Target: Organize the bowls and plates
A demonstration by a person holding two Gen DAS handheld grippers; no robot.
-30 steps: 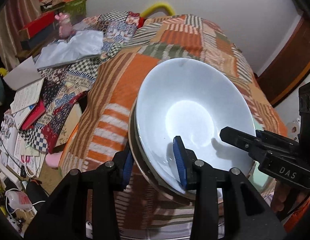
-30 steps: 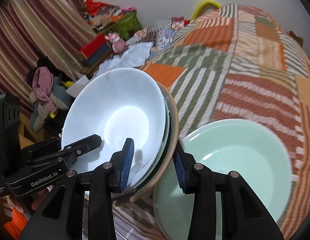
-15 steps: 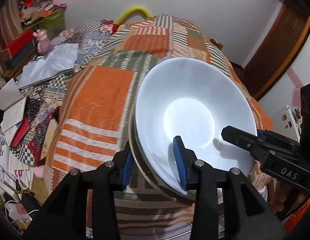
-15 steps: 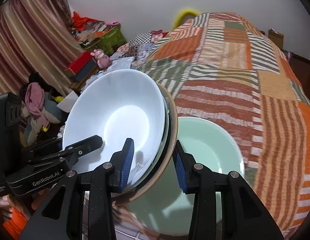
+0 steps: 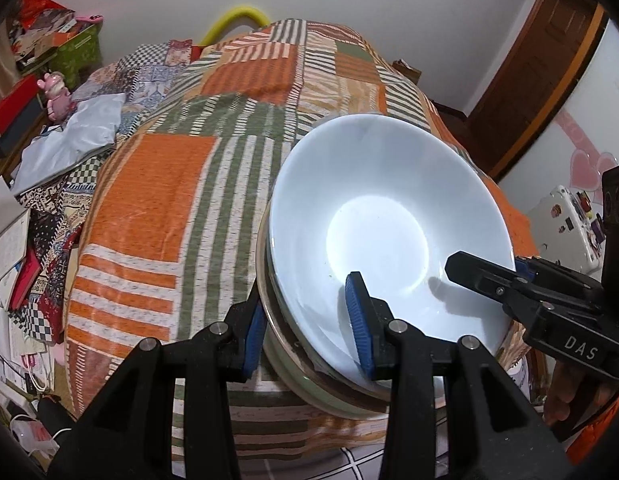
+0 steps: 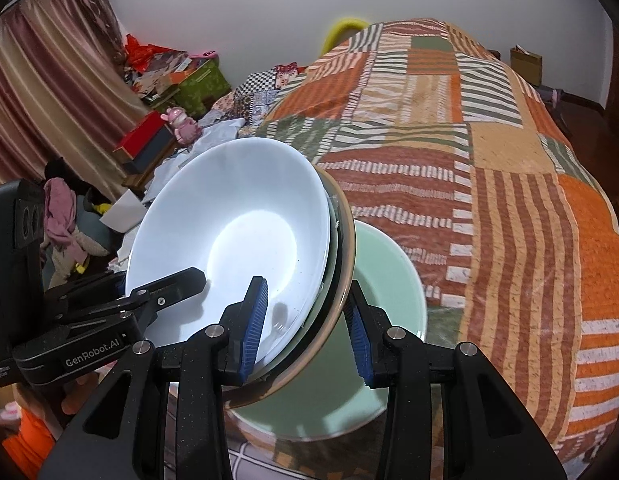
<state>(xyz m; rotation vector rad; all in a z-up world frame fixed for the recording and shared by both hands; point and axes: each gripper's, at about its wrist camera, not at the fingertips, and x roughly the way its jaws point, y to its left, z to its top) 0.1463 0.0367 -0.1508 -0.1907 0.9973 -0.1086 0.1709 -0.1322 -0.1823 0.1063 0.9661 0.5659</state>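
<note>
A lived-in home bedroom: a bed under a patchwork quilt [image 5: 213,184] fills the room, striped curtains [image 6: 49,92] hang at one side, with a wooden door [image 5: 537,76] and boxes of clutter [image 6: 177,76]

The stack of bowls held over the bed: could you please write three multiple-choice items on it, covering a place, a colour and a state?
1. Where is the pale green plate?
A. on the bedspread, beside and below the stack
B. on the floor
C. on top of the stack

2. Colour of the top bowl?
A. white
B. orange
C. black

3. How is the stack held?
A. by one tool
B. by neither tool
C. by the left tool and the right tool, one on each rim

A: right wrist view shows it there.
A: its inside is plain white.
C: both clamp the rim.
</note>
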